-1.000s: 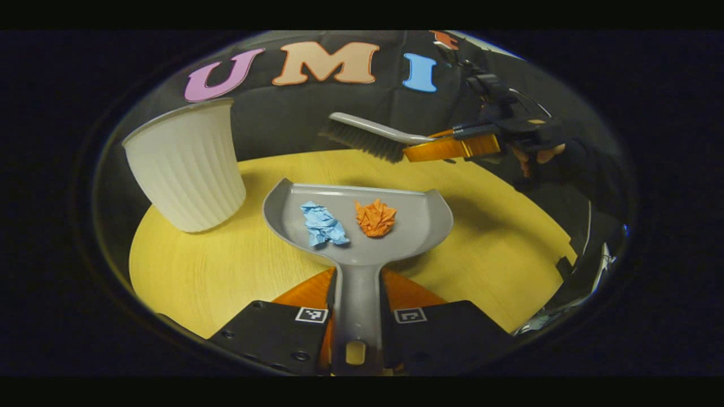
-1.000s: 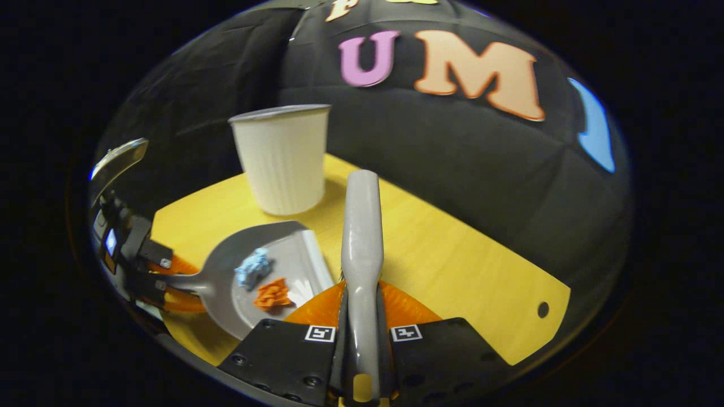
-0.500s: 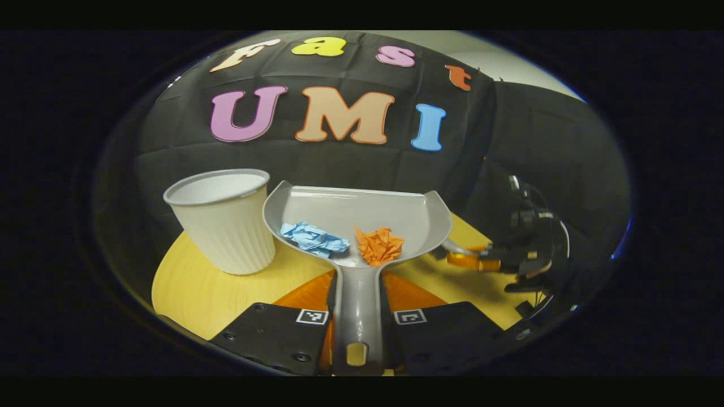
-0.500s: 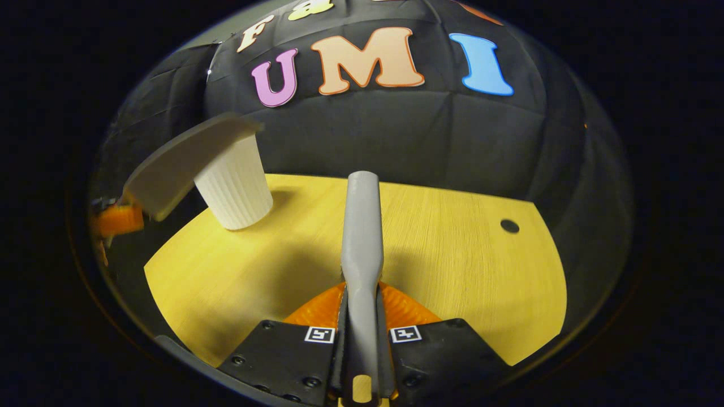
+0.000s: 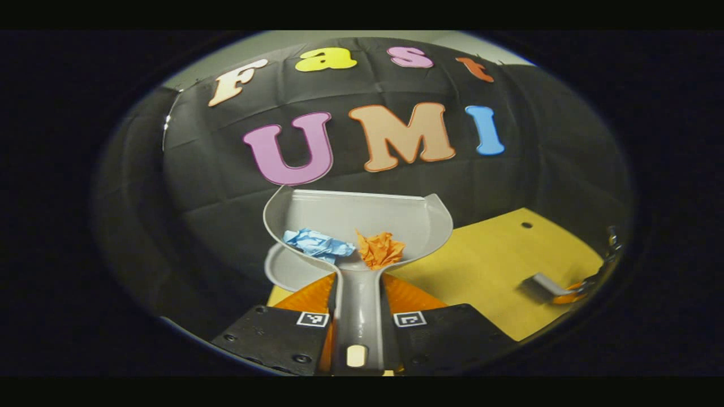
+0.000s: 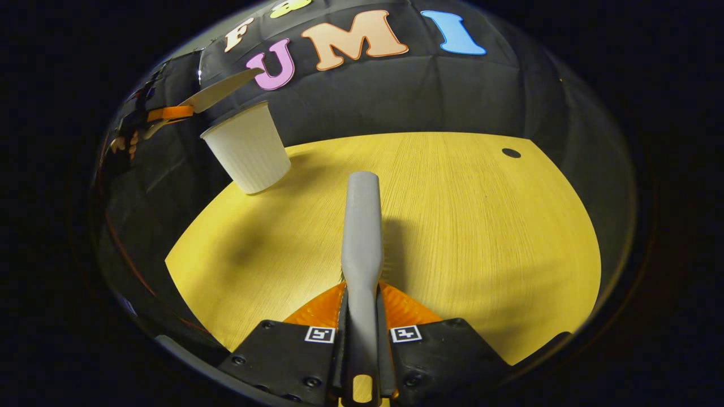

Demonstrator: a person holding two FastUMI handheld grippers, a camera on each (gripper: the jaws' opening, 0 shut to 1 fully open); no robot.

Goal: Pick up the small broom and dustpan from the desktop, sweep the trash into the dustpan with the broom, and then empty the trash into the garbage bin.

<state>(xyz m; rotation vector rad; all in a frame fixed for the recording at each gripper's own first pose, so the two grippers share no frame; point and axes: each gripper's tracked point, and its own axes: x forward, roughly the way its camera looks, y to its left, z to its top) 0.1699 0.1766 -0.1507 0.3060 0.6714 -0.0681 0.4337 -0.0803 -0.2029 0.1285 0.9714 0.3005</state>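
Note:
My left gripper (image 5: 359,278) is shut on the handle of the grey dustpan (image 5: 362,217), which is raised and tilted back. A crumpled blue paper (image 5: 317,244) and a crumpled orange paper (image 5: 380,249) lie at the pan's rear. The rim of the white ribbed garbage bin (image 5: 283,272) shows just beneath the pan. In the right gripper view the dustpan (image 6: 219,92) hangs edge-on above the bin (image 6: 247,148). My right gripper (image 6: 362,289) is shut on the grey broom (image 6: 362,226), low over the yellow table (image 6: 464,226). The broom (image 5: 540,284) also appears far right in the left gripper view.
A small round hole (image 6: 511,153) sits near the table's far right edge. A hand (image 6: 121,144) holds the left gripper at the left, off the table's edge. The bin stands at the table's far left corner.
The dustpan has risen and swung left until it is over the bin, both papers still inside. The broom has dropped lower toward the table's right side.

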